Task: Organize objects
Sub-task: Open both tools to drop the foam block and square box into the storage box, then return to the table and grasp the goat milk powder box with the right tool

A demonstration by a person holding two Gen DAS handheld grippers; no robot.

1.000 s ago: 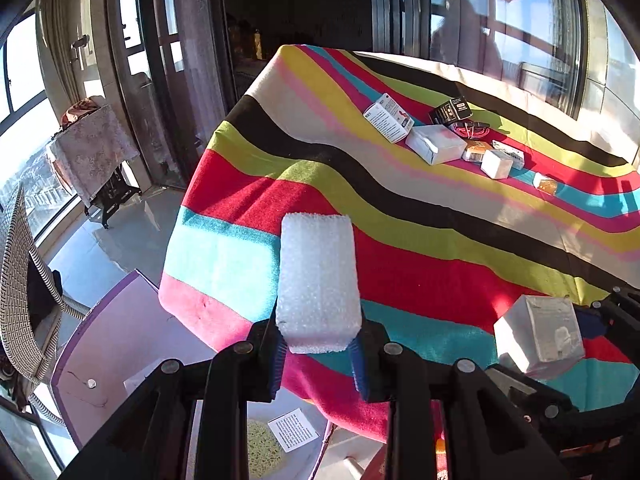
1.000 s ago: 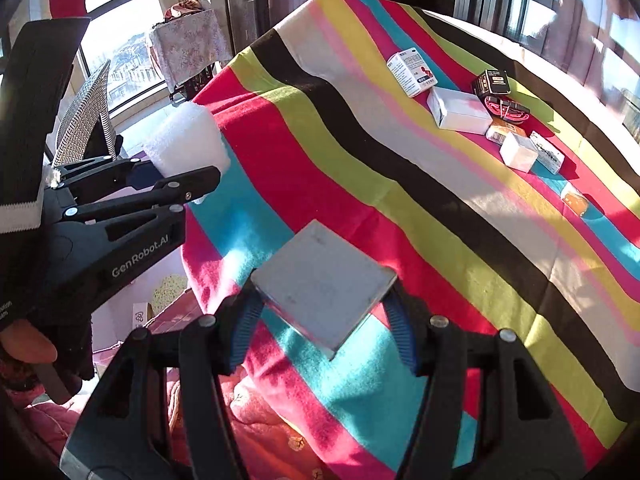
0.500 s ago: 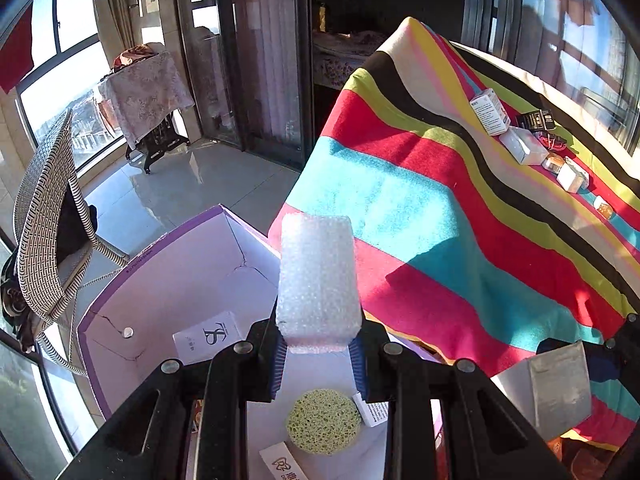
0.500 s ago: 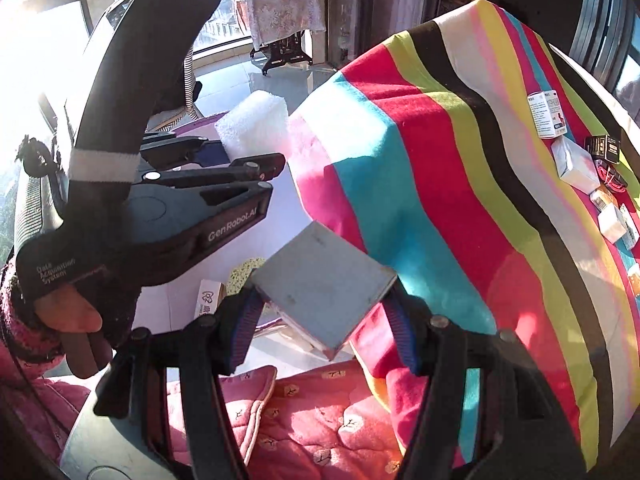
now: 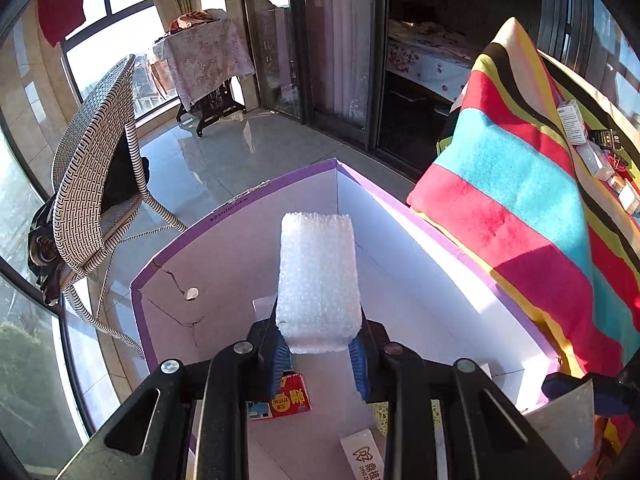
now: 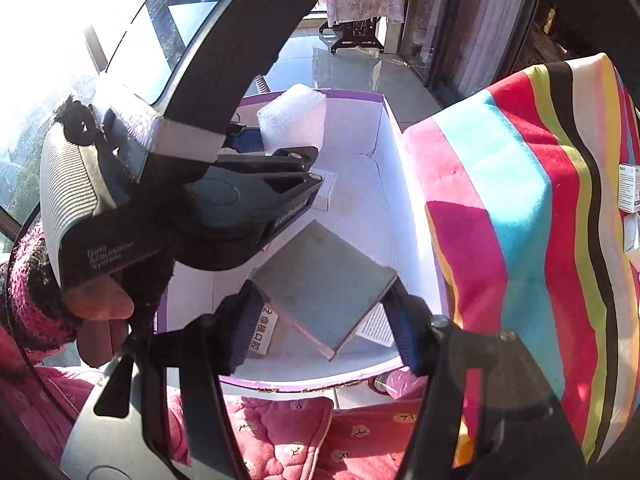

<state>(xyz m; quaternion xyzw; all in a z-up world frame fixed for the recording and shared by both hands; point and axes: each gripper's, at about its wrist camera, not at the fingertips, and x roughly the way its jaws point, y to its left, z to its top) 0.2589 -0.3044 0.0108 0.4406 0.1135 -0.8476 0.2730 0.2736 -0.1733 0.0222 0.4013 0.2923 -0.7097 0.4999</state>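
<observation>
While above purple-rimmed box [image 5: 240, 200], left gripper [image 5: 318, 356] clamps foam block [image 5: 318, 276]; right gripper [image 6: 322, 320] grips grey (possibly cardboard) box [image 6: 320, 280].

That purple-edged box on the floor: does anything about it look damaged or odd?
Yes. The purple-edged box has jagged cracks across its white inner wall, left of the foam block in the left wrist view, near a small round spot. They look like tears in the lining. Otherwise nothing stands out.
</observation>
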